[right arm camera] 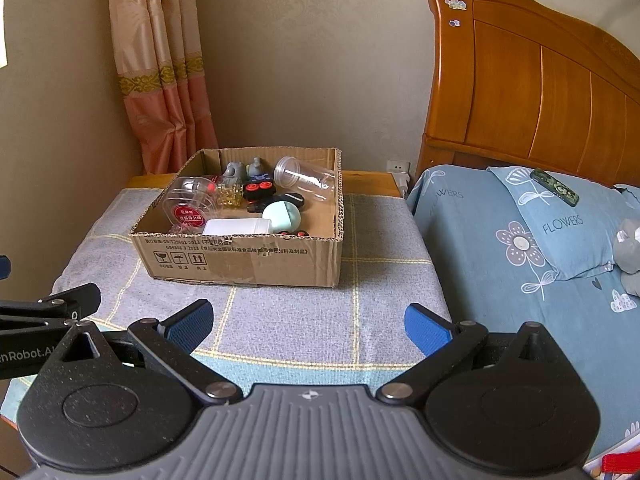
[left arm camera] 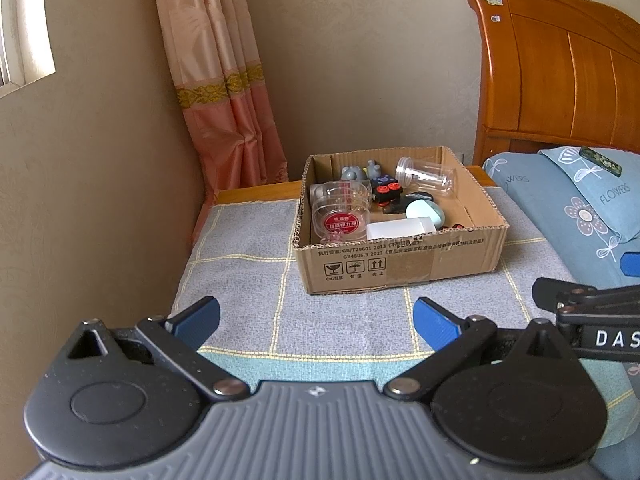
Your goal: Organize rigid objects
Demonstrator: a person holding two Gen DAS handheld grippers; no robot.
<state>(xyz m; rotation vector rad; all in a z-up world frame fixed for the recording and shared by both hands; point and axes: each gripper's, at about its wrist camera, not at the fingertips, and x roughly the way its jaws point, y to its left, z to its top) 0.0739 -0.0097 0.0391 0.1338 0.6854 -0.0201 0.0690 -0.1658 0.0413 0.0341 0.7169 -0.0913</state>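
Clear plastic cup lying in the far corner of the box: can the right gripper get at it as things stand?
Probably yes. The right gripper is open and empty, the cardboard box has no lid, and the clear plastic cup lies on top of the other items with nothing covering it.

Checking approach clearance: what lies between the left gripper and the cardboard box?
Nothing but bare checked cloth lies between the open left gripper and the cardboard box, shown in the left wrist view.
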